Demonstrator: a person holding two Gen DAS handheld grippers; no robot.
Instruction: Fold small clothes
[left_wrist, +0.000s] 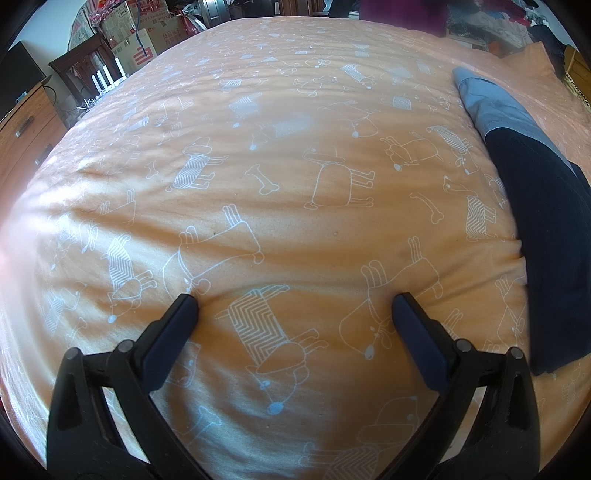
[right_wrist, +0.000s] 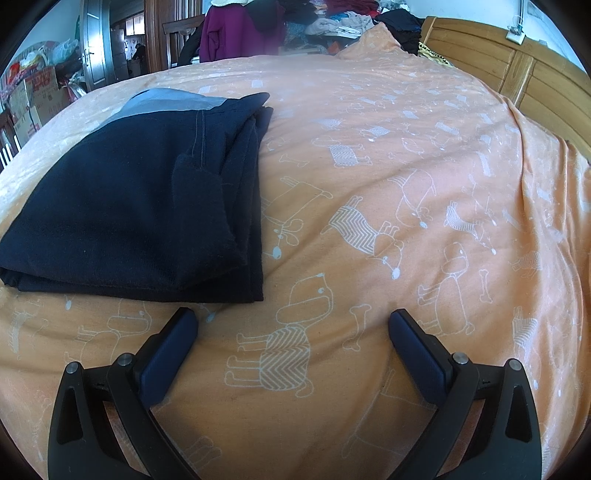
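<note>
Now folded garment (right_wrist: 122, 206) lies beyond right claw (right_wrist: 293, 325) (spread, empty).

The left gripper (left_wrist: 295, 301) has two black plastic arms with triangular cut-outs, each ending in a finger faced with a flat dark navy pad (left_wrist: 168, 347). Round silver pins (left_wrist: 125, 346) sit at the linkage joints, two on each side. The right gripper (right_wrist: 293, 317) is built the same: black arms, navy pads (right_wrist: 417, 354), and silver pins (right_wrist: 461, 357) at the pivots.
</note>
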